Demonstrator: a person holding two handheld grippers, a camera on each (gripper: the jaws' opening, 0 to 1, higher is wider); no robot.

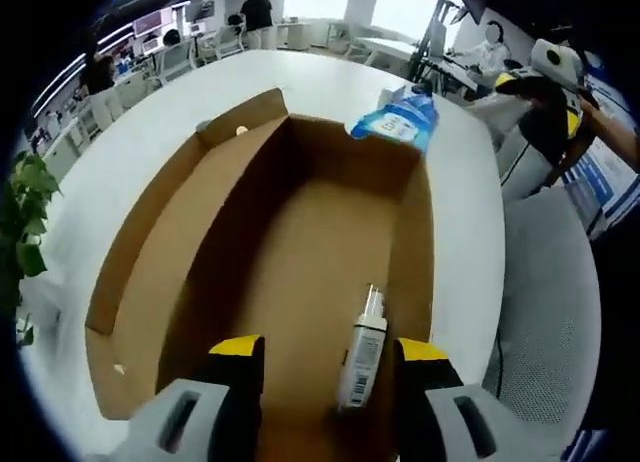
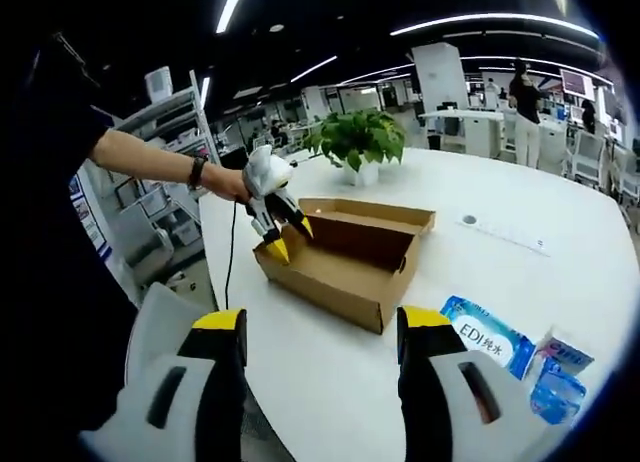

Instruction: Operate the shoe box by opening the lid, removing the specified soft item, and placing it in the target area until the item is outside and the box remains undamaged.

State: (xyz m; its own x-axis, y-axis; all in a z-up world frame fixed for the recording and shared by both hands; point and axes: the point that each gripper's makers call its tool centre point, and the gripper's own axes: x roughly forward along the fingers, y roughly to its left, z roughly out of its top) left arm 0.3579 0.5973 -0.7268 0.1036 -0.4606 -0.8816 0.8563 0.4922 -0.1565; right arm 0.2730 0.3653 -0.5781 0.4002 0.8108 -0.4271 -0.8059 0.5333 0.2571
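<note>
Box (image 1: 300,252), brown cardboard, lies open on the white round tabletop (image 1: 170,112), its lid (image 1: 150,252) folded out flat to the left in the left gripper view. Inside, on the bare cardboard floor, a small white bottle (image 1: 362,352) with a printed label and a pump top lies near the right wall. The left claw (image 1: 320,367) hangs over the near end of the box, its yellow-tipped jaws spread, with the bottle lying between them; whether either jaw touches the bottle cannot be told. Beyond the far right corner of the box, a blue soft pack (image 1: 400,122) rests on the tabletop, touching or just beside the box rim. A potted plant (image 1: 20,232) stands at the left edge of that view.

In the right gripper view, a person's arm with a dark wristband reaches from the left, holding the left claw (image 2: 285,237) at the near left end of the box (image 2: 340,257). The lid (image 2: 370,214) lies open on the far side. A plant (image 2: 358,142) stands on the tabletop (image 2: 520,272) behind the box. The right claw (image 2: 320,347) hovers well apart from the box, jaws spread and holding nothing. To the right, blue soft packs (image 2: 490,344) lie on the tabletop, outside the box.
</note>
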